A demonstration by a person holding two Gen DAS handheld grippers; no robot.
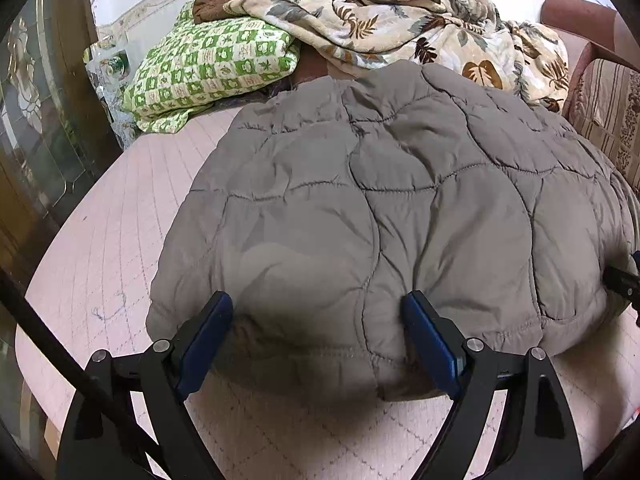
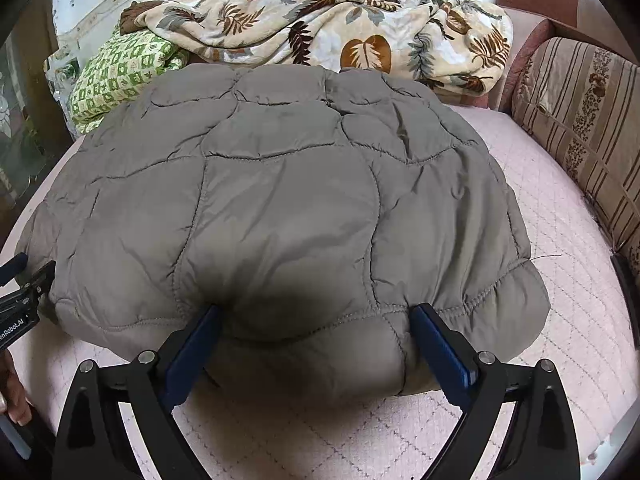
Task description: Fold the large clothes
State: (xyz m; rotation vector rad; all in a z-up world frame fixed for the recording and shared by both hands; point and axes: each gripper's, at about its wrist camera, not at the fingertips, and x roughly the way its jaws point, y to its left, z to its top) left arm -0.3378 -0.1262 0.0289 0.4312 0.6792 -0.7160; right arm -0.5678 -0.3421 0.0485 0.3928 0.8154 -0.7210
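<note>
A grey quilted puffer jacket [image 1: 400, 200] lies folded into a thick bundle on the pink quilted mattress [image 1: 100, 248]. My left gripper [image 1: 318, 304] stands wide open over the jacket's near left hem. Its blue fingertips [image 1: 222, 308] rest against the puffy fabric, which bulges between them. In the right wrist view the jacket [image 2: 280, 200] fills the middle. My right gripper [image 2: 316, 314] is open in the same way at the near right hem. Each gripper shows at the edge of the other's view: right gripper [image 1: 624, 280], left gripper [image 2: 20, 280].
A crumpled leaf-print blanket [image 2: 320, 28] and a green checked cloth [image 1: 208, 68] lie behind the jacket. A striped cushion [image 2: 580, 120] lines the right side. A glass-panelled door [image 1: 36, 140] stands on the left. A person's hand [image 2: 12, 400] shows at the lower left.
</note>
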